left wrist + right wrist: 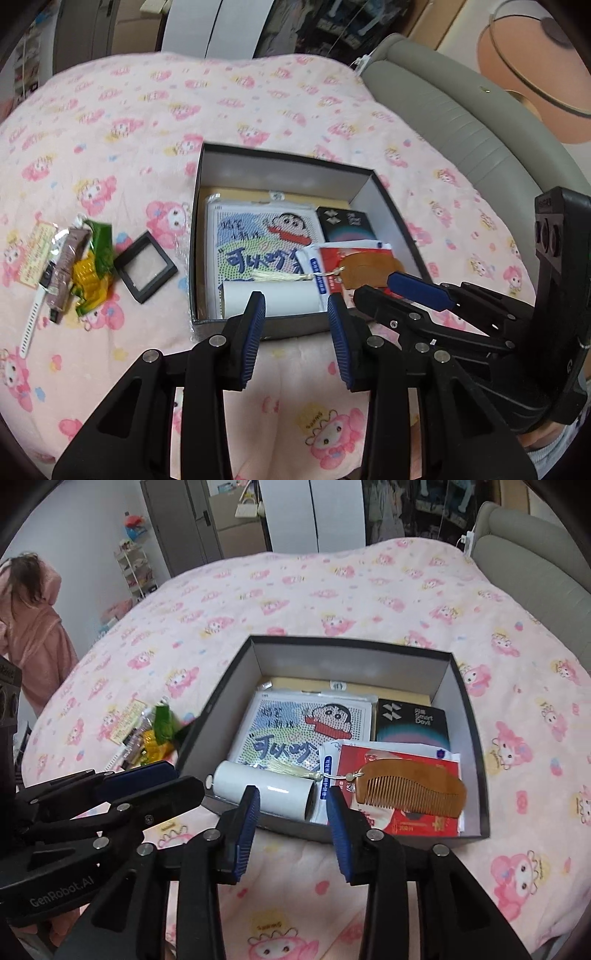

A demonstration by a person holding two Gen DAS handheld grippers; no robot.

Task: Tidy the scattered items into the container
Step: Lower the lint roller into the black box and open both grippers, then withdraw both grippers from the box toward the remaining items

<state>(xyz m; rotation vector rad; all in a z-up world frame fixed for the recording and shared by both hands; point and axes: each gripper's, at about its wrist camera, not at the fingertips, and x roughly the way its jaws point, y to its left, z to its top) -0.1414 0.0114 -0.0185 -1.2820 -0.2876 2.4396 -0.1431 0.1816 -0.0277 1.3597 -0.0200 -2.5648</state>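
A dark box (195,240) (351,661) with grey inner walls sits on the pink bedspread (147,110). It holds a cartoon bead picture (295,734), a black carton (412,720), a red packet (406,819), a wooden comb (410,790) with a tassel, and a white cylinder (273,782). Left of the box lie a black square frame (144,266), a yellow-green wrapper (92,269), a brown packet (68,266), a printed card (35,254) and a white strap (33,321). My left gripper (295,301) and right gripper (293,792) hover side by side over the box's near edge, both open and holding nothing.
A grey padded headboard (461,129) borders the bed on the right. A person in a pink robe (33,627) stands beyond the bed's left side, near a shelf rack (136,568). Cupboards and a door line the far wall.
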